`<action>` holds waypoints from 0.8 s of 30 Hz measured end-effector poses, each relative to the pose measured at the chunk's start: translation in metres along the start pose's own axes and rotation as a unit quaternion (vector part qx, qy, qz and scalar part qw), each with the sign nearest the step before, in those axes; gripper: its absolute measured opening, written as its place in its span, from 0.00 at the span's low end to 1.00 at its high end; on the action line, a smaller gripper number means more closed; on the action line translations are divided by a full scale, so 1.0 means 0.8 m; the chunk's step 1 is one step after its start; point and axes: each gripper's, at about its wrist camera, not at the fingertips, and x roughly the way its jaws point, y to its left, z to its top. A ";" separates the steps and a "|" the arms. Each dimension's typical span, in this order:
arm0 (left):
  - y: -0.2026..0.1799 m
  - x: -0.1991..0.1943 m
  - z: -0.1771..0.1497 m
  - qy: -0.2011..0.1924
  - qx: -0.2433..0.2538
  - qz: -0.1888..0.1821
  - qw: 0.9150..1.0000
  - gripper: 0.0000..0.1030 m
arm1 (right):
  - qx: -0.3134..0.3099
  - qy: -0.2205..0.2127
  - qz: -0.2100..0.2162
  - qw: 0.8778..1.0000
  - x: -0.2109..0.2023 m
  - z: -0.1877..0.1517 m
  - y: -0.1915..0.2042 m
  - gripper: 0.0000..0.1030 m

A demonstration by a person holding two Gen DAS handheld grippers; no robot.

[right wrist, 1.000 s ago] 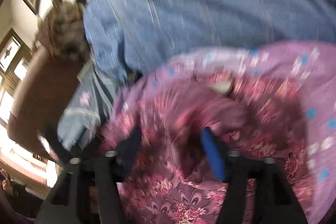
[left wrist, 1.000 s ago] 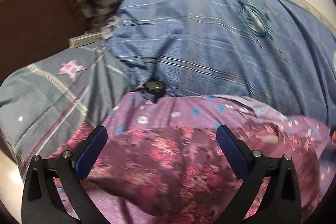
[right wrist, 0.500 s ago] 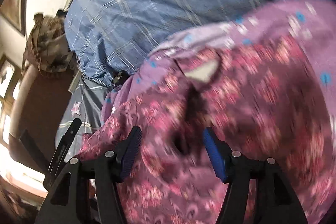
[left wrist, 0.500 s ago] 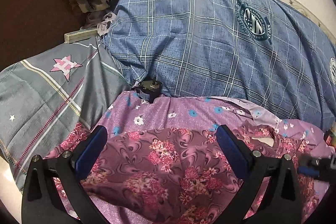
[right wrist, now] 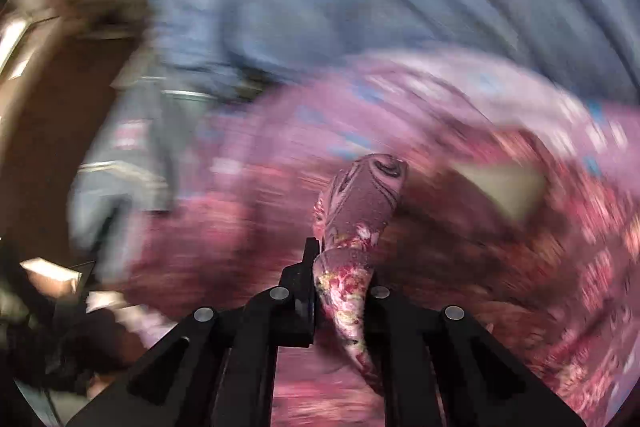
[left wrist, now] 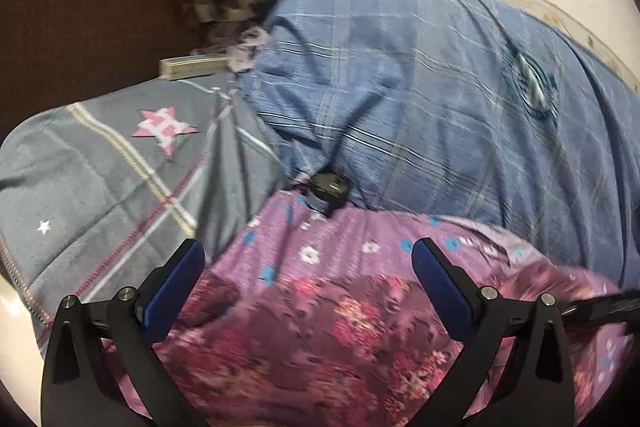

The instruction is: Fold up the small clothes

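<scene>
Pinching soft, limp purple floral cotton garment [right wrist: 360,203] with right gripper [right wrist: 340,267]; left gripper [left wrist: 308,263] spread, hovering; grab hem at 3 o'clock.

The garment [left wrist: 360,327] is dark maroon with pink and red flower clusters and swirls; its inner face is lighter purple, dotted with small white and blue flowers. A pinched fold of it [right wrist: 360,219] shows maroon with black swirls and red-and-yellow blossoms (the rest of that view is blurred). The blanket [left wrist: 440,99] is blue, checked with thin white and dark lines, and bears a dark teal round emblem. The pillow [left wrist: 100,179] is grey with cream and maroon stripes, a pink checked star and a small white star. The left gripper [left wrist: 308,267] is black with blue finger pads.
</scene>
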 end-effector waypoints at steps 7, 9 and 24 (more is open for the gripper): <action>0.023 0.002 -0.001 0.003 -0.029 0.009 1.000 1.00 | -0.017 -0.047 0.014 0.999 -0.004 0.025 0.013 0.96; 0.018 0.001 -0.002 0.002 -0.024 0.007 1.000 1.00 | 0.025 -0.052 0.014 0.998 -0.002 0.025 -0.013 0.79; -0.108 0.078 -0.038 0.121 0.133 -0.120 0.976 1.00 | 0.238 -0.159 -0.147 0.947 -0.130 -0.145 -0.230 0.52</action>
